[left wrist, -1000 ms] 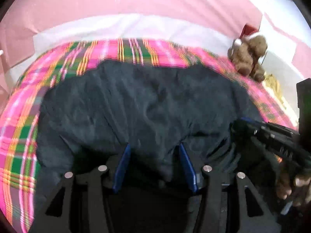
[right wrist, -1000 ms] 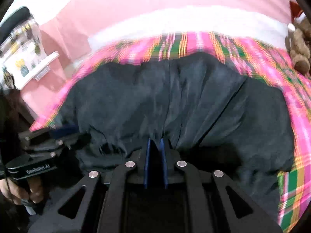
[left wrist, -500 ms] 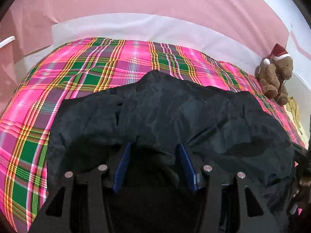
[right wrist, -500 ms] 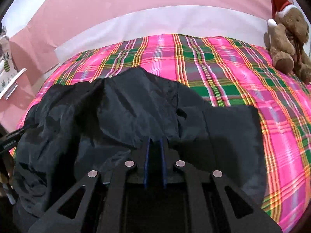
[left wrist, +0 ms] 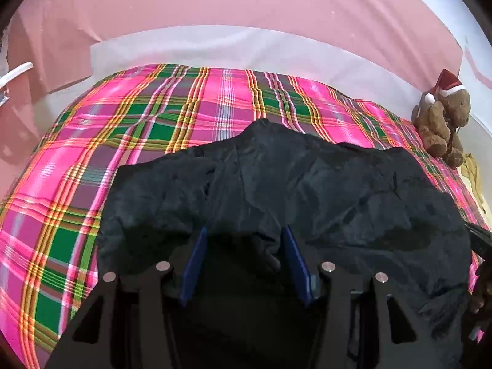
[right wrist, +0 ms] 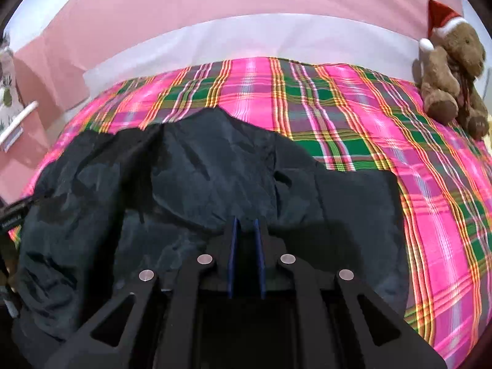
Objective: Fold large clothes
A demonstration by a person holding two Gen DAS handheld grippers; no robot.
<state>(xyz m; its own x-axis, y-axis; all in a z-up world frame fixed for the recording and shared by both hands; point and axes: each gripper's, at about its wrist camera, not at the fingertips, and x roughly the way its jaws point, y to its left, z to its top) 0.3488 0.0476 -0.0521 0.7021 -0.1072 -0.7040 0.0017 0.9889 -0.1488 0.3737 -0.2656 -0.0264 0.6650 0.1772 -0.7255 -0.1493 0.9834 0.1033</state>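
Dark navy crinkled garment (left wrist: 307, 190) now bunches toward the near edge of the pink-and-green plaid bed (left wrist: 138, 129); more plaid shows beyond it than a second ago, so I judge the fold underway. Left hand-held gripper (left wrist: 243, 258): blades apart, cloth draped between. Right hand-held gripper (right wrist: 246, 246): nearly together, pinching cloth. Near hem hidden.

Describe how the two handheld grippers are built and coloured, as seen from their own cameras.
Both look alike. The left gripper and right gripper have matte black angular linkage arms with triangular cut-outs, round silver pivot pins, and flat blue finger pads. No cables or sleeves show.
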